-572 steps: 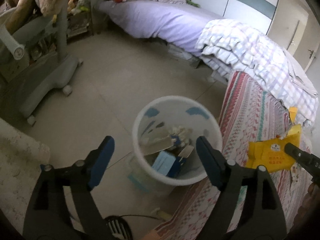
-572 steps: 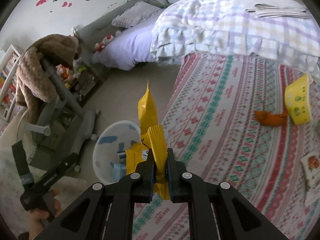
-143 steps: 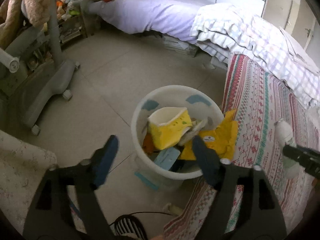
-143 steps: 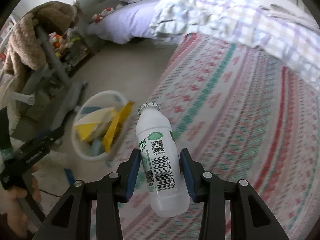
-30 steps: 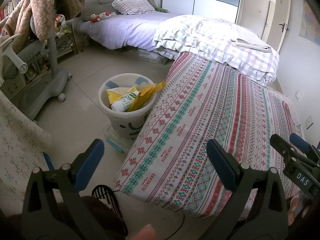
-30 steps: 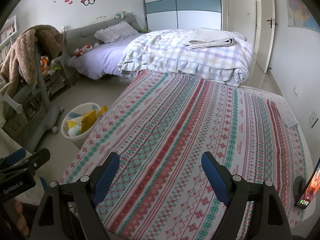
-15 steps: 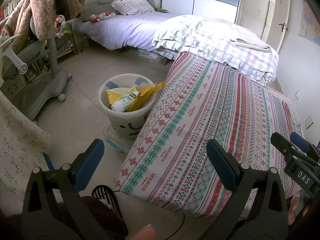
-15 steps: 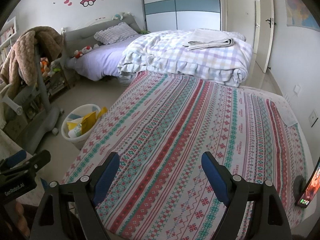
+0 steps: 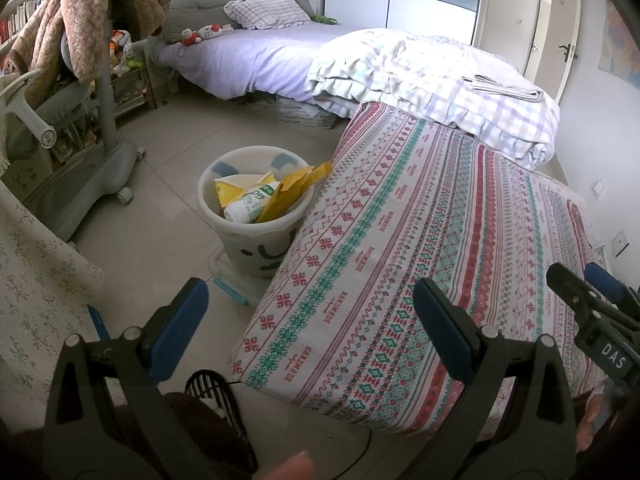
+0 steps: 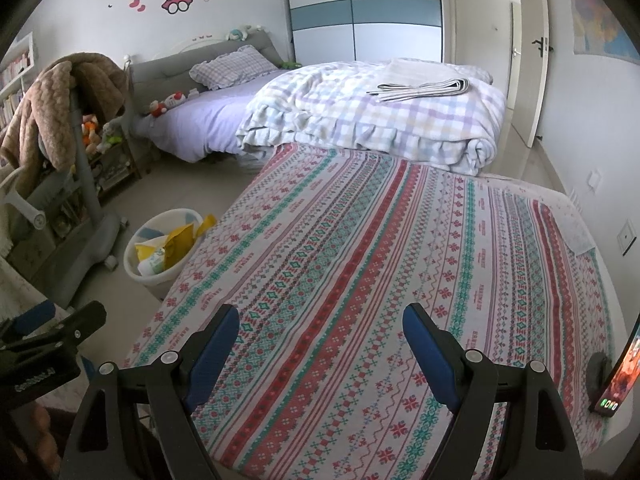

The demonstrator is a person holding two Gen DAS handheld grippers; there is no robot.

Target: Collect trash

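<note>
Trash fills the white bin [image 9: 256,216] on the floor, touching the patterned bed's [image 9: 440,240] left edge: a white bottle [image 9: 250,206] and yellow wrappers [image 9: 294,192] poke above the rim. Left gripper [image 9: 310,320] and right gripper [image 10: 320,344] hover near the bed's foot, jaws spread wide, holding nothing. Only the right view shows a lit phone [image 10: 622,372] at the bed's right edge.

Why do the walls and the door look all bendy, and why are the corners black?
It's the fisheye lens. In the right wrist view the door and wardrobe bow outward and the corners go black. In the left wrist view the patterned bed curves too. Both are sharp and daylit; the open left gripper and right gripper loom large.
</note>
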